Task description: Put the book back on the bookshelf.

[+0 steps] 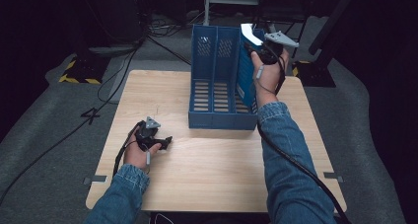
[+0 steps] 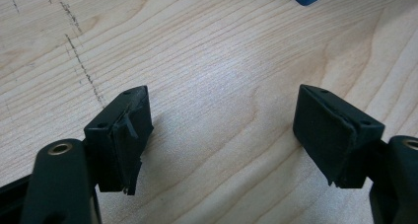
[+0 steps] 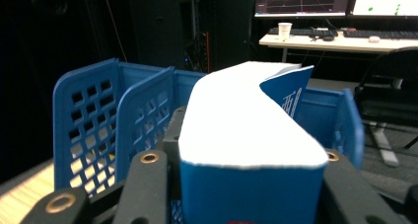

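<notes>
A blue file rack (image 1: 217, 81) with three upright compartments is standing on the far half of the wooden table (image 1: 212, 174), its slotted floors showing bare in the left and middle compartments. A blue book with white page edges (image 1: 246, 71) is standing tilted in the rightmost compartment, its top corner poking out above the rack's rim. In the right gripper view the book (image 3: 249, 135) is sitting squarely between the two black jaws, which are pressing on its covers, with the rack's perforated dividers (image 3: 93, 130) just beside it on the left. The right gripper (image 1: 263, 49) is being held high over the rack's far right end, the denim-sleeved forearm reaching forward along the rack's right side. The left gripper (image 1: 165, 142) is resting low near the table's front left, held level and pointing right, well apart from the rack; its jaws are standing wide with bare tabletop (image 2: 212, 86) between them.
</notes>
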The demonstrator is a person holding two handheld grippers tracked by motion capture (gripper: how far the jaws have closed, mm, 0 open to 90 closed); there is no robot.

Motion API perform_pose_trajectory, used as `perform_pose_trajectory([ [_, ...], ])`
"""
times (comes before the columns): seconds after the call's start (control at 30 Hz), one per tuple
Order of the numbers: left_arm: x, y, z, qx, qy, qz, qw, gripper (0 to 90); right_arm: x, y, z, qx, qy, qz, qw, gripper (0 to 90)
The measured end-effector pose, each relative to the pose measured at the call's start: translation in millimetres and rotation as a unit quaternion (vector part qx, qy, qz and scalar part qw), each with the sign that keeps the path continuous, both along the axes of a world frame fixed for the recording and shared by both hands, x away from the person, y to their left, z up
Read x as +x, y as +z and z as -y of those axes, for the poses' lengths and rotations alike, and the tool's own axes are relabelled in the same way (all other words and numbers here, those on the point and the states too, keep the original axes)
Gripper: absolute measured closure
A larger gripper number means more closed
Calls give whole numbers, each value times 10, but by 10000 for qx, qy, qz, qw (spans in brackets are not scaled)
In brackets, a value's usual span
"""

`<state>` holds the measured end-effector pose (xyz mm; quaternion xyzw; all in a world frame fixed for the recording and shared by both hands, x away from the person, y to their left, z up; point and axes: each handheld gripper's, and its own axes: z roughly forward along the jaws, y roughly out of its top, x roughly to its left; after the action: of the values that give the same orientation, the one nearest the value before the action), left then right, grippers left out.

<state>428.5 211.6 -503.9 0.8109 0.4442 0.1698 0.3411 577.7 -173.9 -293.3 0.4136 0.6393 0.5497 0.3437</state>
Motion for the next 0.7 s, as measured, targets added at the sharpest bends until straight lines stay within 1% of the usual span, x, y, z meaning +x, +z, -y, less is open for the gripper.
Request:
perform_pose_trajectory([
  [0.13, 0, 0, 0, -1, -1, 0, 10000, 233, -7, -76, -26, -85, -19, -104, 9999, 592],
  [0.17, 0, 0, 1, -1, 0, -1, 10000, 233, -4, -97, -33, -148, -33, -167, 9997, 592],
  [0.23, 4, -1, 3, -7, 1, 8, 10000, 233, 21, -190, -55, -270, -66, -367, 9989, 592],
  [0.27, 4, -1, 3, -7, 1, 8, 10000, 233, 21, -190, -55, -270, -66, -367, 9989, 592],
  [0.3, 6, 0, 2, 13, -8, 27, 10000, 233, 77, -337, -48, -213, -66, -623, 9978, 595],
  [0.33, 5, -1, 0, 7, -10, 9, 10000, 233, 75, -383, -33, -83, -24, -570, 9983, 597],
  [0.37, 4, -1, 3, 1, 2, 11, 10000, 233, 66, -399, -26, -61, -31, -494, 9988, 596],
  [0.47, 7, -1, 1, 10, -13, 26, 10000, 233, 47, -397, -20, -107, -57, -518, 9986, 596],
  [0.53, 4, -2, 3, -1, -2, 13, 10000, 233, 15, -408, 5, -87, -99, -569, 9983, 593],
  [0.57, 4, -2, 3, 2, 0, 14, 10000, 233, -21, -418, 14, -80, -133, -610, 9980, 588],
  [0.63, 4, -2, 4, 1, 0, 13, 10000, 233, -77, -442, 8, -119, -161, -592, 9980, 572],
  [0.7, 3, -2, 3, 7, 0, 16, 10000, 233, -138, -469, -5, -160, -123, -630, 9978, 546],
])
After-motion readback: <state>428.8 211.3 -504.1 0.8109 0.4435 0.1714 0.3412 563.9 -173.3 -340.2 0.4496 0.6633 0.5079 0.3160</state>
